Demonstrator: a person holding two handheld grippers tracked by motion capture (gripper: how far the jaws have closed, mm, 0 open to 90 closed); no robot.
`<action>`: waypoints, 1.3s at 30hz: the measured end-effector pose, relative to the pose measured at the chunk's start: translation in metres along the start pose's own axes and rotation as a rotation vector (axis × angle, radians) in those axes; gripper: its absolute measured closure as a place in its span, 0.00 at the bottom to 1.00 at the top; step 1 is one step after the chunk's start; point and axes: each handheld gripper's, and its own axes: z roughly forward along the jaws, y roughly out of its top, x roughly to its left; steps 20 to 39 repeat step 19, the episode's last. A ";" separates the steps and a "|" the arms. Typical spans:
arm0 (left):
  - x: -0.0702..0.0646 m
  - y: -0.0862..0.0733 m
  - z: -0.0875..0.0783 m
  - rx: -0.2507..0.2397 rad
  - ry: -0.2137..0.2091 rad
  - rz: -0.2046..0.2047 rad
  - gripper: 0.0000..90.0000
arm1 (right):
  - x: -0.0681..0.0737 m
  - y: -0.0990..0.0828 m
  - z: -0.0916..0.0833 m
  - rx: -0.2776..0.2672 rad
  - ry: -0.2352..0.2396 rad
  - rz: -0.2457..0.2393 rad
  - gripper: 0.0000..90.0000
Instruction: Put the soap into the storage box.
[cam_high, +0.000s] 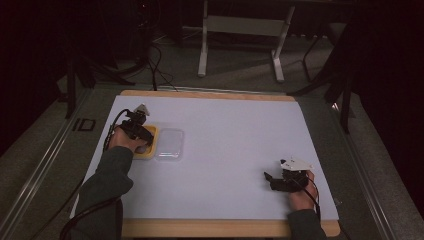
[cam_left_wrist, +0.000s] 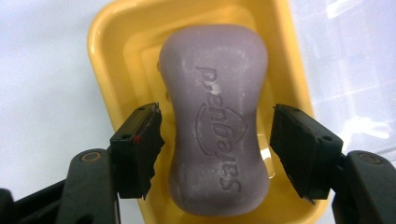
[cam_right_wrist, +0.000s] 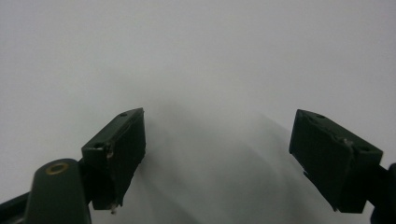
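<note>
Soap bar in yellow dish

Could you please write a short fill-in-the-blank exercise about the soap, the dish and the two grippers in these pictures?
1. The purple soap bar lies in a dish whose colour is ____.
2. The left gripper has its jaws ____, one on each side of the soap, not pressing on it.
3. Beside the dish, on the white table, lies a clear plastic ____.
4. The right gripper hangs over bare table with its jaws ____.

Missing words: yellow; open; lid; open
</note>
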 end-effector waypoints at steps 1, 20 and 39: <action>-0.001 0.000 -0.002 -0.004 0.003 0.006 0.37 | 0.000 0.000 0.000 0.000 0.000 0.000 0.20; -0.027 -0.011 -0.025 -0.123 -0.010 0.143 0.36 | 0.000 0.000 0.000 0.001 0.000 0.001 0.20; -0.027 -0.011 -0.025 -0.123 -0.010 0.143 0.36 | 0.000 0.000 0.000 0.001 0.000 0.001 0.20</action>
